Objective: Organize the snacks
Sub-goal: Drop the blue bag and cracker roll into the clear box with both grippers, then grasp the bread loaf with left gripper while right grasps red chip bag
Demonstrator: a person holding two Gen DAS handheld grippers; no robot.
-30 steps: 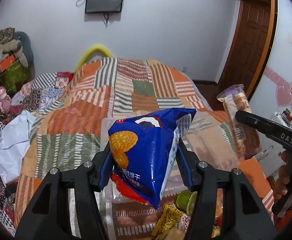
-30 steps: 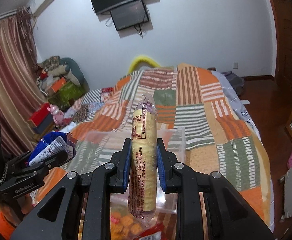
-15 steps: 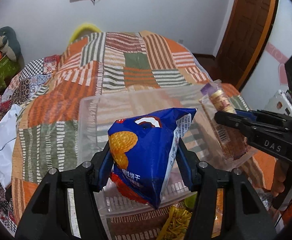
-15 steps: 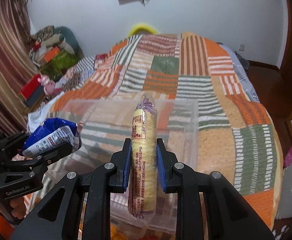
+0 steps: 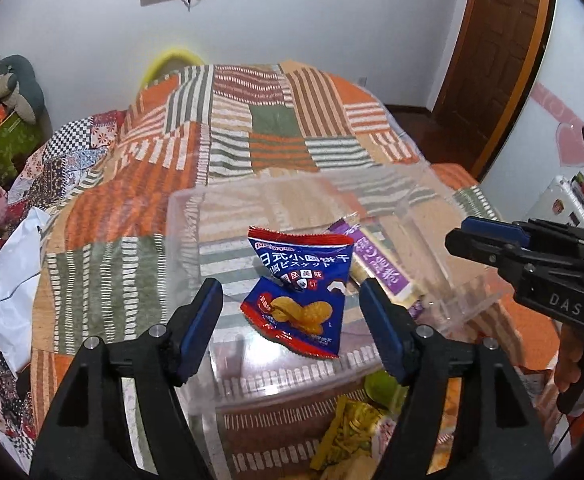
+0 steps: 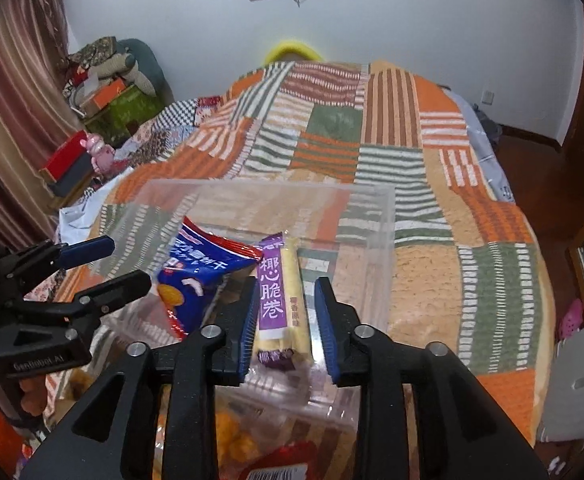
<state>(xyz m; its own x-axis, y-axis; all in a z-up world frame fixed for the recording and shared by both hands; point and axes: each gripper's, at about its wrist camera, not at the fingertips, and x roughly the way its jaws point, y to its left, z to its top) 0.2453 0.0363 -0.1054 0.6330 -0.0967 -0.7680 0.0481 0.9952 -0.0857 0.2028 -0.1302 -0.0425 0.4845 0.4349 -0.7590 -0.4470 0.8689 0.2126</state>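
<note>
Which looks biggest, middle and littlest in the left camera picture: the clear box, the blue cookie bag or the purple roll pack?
1. clear box, by far.
2. blue cookie bag.
3. purple roll pack, though the bag hides part of it, so this rank is unsure.

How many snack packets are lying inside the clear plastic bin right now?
2. A blue biscuit bag lies in the middle of the clear bin, and a purple-labelled roll pack lies beside it, partly tucked under its edge. Nothing else shows inside.
</note>
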